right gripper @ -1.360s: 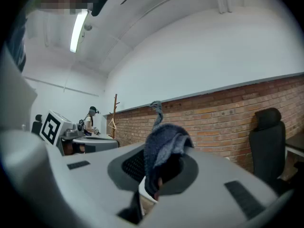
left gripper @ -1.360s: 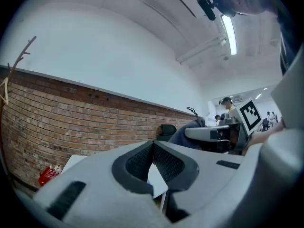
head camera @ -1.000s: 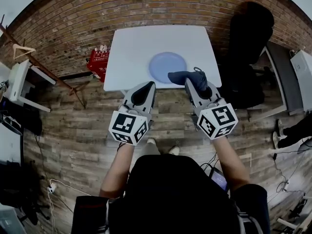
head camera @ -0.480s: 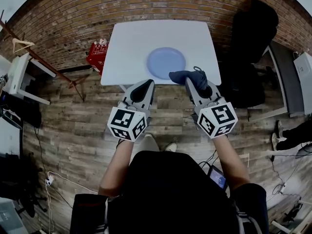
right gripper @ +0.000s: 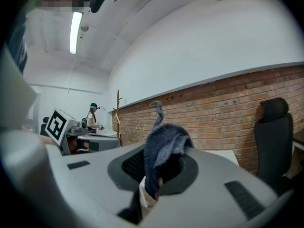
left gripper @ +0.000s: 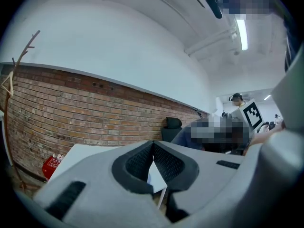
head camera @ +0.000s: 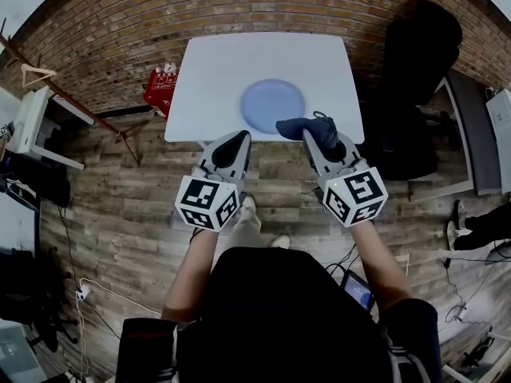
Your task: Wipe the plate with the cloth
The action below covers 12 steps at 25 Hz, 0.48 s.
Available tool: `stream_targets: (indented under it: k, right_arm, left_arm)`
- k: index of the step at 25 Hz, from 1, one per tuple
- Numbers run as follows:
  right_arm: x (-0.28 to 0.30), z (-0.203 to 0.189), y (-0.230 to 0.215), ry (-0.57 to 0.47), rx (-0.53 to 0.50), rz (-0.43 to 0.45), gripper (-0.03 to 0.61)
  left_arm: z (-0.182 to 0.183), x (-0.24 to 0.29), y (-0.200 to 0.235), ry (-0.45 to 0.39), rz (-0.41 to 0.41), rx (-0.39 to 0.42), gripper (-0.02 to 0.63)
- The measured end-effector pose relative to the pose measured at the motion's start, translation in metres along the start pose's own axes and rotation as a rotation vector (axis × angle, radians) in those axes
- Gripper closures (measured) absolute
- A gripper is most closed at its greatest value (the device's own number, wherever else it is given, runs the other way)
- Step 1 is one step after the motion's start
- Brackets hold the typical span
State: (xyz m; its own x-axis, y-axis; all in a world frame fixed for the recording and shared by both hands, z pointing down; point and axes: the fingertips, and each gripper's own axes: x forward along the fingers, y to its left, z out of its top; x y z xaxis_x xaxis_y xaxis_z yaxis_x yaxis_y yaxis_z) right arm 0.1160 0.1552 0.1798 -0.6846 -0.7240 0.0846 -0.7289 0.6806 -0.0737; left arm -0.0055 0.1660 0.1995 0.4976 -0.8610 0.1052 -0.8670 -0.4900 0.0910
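A light blue plate [head camera: 273, 105] lies on the near half of a white table [head camera: 231, 62]. My right gripper [head camera: 321, 137] is shut on a dark blue cloth [head camera: 307, 126], which hangs over the table's near edge just right of the plate. In the right gripper view the cloth [right gripper: 161, 148] bunches up between the jaws of the right gripper [right gripper: 154, 167]. My left gripper [head camera: 234, 145] is shut and holds nothing, hovering over the floor just short of the table's near edge. The left gripper view shows the left gripper [left gripper: 153, 160] with its pads [left gripper: 167, 163] touching.
A brick wall [head camera: 239, 6] runs behind the table. A red crate [head camera: 161, 95] stands left of it, a black office chair [head camera: 415, 62] to its right. A white desk [head camera: 36, 134] and wooden rack sit far left. Plank floor [head camera: 120, 206] lies under me.
The view has shifted slightly nearer the table. Both grippers keep their places before me, the right one still gripping the cloth.
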Motion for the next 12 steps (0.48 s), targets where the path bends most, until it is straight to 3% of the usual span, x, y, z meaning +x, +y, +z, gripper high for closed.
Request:
stream_targets:
  k: [12]
  right_arm:
    - [0.044, -0.004, -0.018, 0.016, 0.03, -0.002, 0.537]
  left_arm:
    - [-0.002, 0.028, 0.038, 0.022, 0.002, 0.0, 0.594]
